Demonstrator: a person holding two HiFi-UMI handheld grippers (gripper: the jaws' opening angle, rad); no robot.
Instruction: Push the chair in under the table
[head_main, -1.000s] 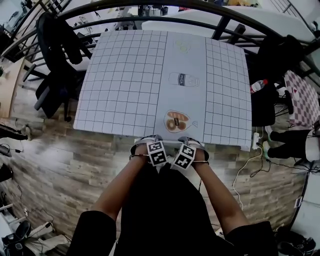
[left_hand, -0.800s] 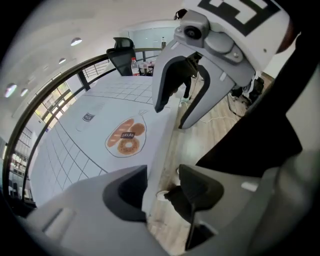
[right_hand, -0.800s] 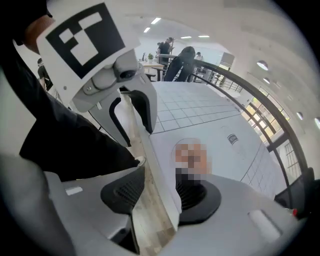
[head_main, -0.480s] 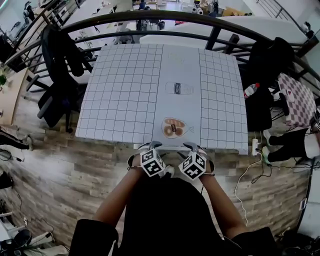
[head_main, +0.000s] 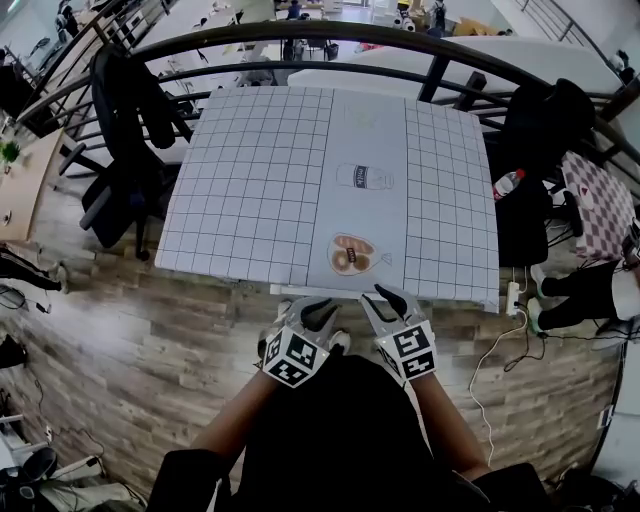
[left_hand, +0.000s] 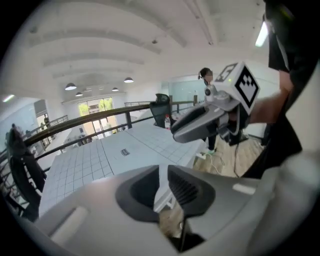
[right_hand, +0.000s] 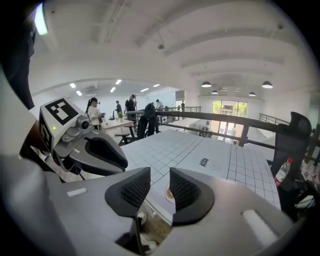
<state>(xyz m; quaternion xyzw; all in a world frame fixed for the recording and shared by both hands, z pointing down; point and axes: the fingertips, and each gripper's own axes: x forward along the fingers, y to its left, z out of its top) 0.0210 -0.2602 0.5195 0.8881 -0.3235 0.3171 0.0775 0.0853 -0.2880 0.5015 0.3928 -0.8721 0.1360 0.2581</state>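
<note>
Left gripper view: the left hand-held gripper (left_hand: 162, 186) is empty, its jaws just closed to a narrow slit. The right hand-held gripper (right_hand: 160, 192), also just closing, is half open and empty. Both hover near the bench's (head_main: 250, 180) near edge. The chair's (head_main: 310, 291) pale rail lies along that edge, the rest hidden beneath.

I see a white desk (head_main: 250, 180) ruled with a thin black grid either side of a plain pale strip. The floor (head_main: 130, 340) is brown-grey wood planking. My left claw (head_main: 316, 308) and right claw (head_main: 380, 295) are grey, with black-and-white square markers.
</note>
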